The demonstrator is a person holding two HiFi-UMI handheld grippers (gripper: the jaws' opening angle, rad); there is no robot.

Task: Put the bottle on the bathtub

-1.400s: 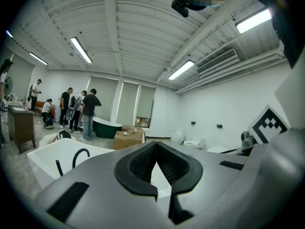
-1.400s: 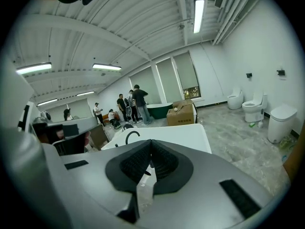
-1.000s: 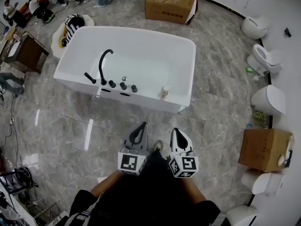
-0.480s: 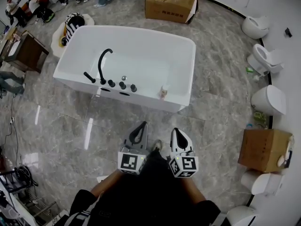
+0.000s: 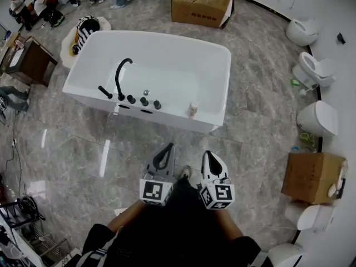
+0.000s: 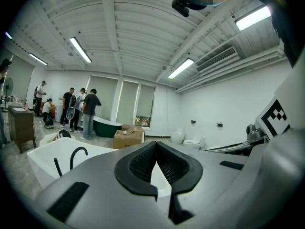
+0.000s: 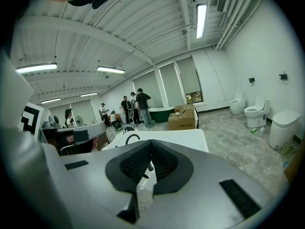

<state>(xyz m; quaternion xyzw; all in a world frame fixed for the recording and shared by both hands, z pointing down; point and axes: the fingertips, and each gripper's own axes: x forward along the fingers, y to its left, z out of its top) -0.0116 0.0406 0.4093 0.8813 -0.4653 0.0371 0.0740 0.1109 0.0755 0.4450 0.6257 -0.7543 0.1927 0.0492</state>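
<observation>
Left hand-held gripper [image 5: 168, 148] and right hand-held gripper [image 5: 206, 154], jaws closed and empty, rest low centre, likely drawn back because the bottle [image 5: 193, 109] already stands on the bathtub [image 5: 222, 82] rim.

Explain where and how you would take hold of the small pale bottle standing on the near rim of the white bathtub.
Grip the small pale bottle around its body, probably mid-height, coming in level from the floor side with one finger on each side. It stands upright on the flat near rim of the white bathtub, clear of the black tap knobs to its left.
</observation>
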